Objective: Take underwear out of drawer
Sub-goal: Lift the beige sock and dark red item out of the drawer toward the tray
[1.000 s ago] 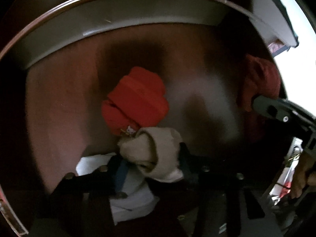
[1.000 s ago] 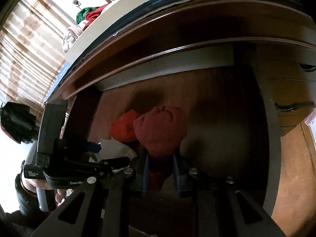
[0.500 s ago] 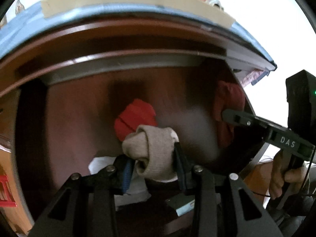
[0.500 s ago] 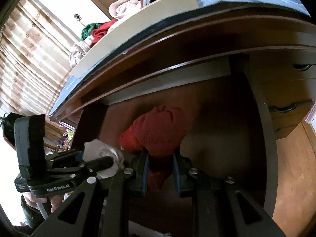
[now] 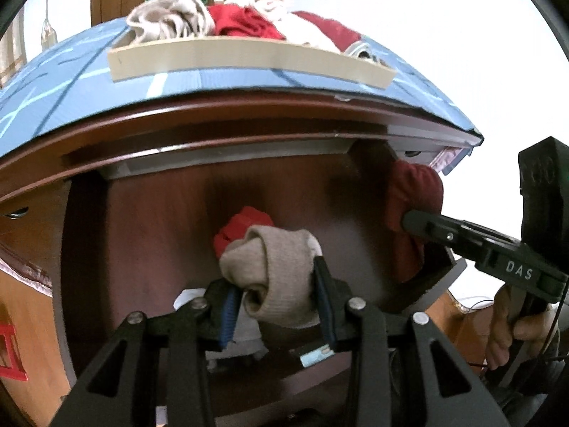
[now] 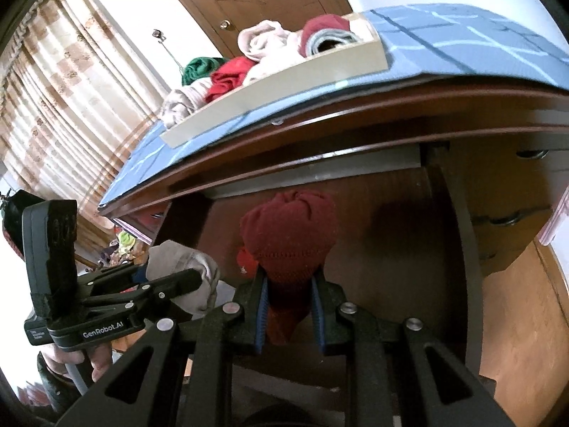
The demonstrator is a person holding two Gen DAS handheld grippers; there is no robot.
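A rolled beige underwear (image 5: 277,277) is clamped in my left gripper (image 5: 275,302), lifted above the open brown drawer (image 5: 149,235). My right gripper (image 6: 290,306) is shut on a rolled dark red underwear (image 6: 290,235), also raised over the drawer. In the left wrist view the right gripper (image 5: 409,220) and its dark red roll (image 5: 412,195) hang at the drawer's right side. On the drawer floor lie a bright red roll (image 5: 242,227) and a white garment (image 5: 245,323). The left gripper's beige roll (image 6: 188,267) shows at the left of the right wrist view.
Above the drawer, a blue patterned cloth (image 5: 53,89) covers the dresser top, bearing a pale tray (image 5: 249,58) heaped with several rolled garments. A closed drawer with dark handles (image 6: 505,220) stands to the right. A person's hand (image 5: 508,323) grips the right tool. Curtains (image 6: 71,99) hang at the left.
Both grippers have risen out of the drawer with their rolls held. The views have tilted up, so the dresser top and its tray have come into sight.
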